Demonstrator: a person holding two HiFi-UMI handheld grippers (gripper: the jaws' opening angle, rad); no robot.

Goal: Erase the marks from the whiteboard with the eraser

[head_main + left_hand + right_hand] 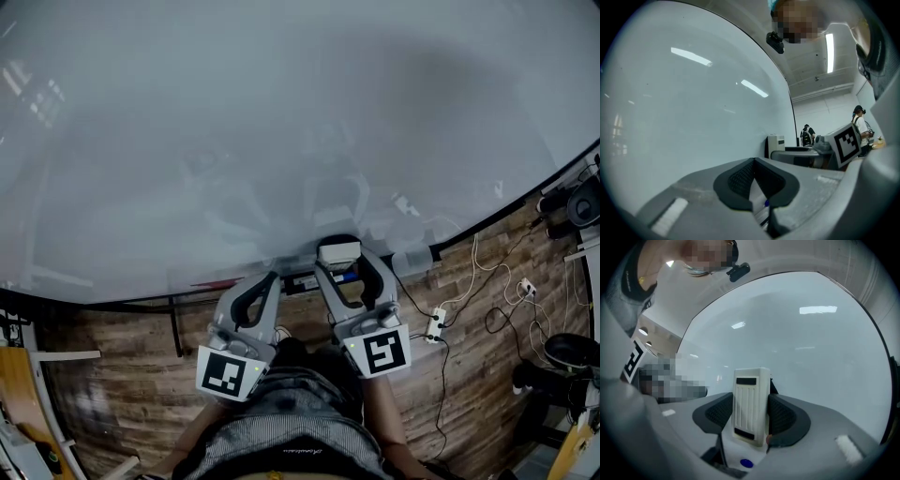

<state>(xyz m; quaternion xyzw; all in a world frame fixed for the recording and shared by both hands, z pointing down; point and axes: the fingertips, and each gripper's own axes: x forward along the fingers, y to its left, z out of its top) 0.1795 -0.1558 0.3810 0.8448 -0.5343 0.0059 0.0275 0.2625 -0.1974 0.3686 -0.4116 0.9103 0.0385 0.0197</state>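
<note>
The whiteboard [281,122] fills most of the head view and shows only pale reflections; I see no marks on it. A white ribbed eraser [338,251] stands upright between the pads of my right gripper [339,258], just at the board's lower edge. In the right gripper view the eraser [751,404] is clamped in the right gripper [750,414], with the whiteboard [811,343] close behind. My left gripper [272,275] hangs beside it, a little lower. In its own view the left gripper [757,183] holds nothing, pads nearly together, facing the whiteboard [684,103].
The board's dark bottom rail [141,305] runs left of the grippers. On the wooden floor to the right lie a white power strip [435,324] with cables and a black chair base [572,352]. People [806,136] stand far off beside a white cabinet [775,143].
</note>
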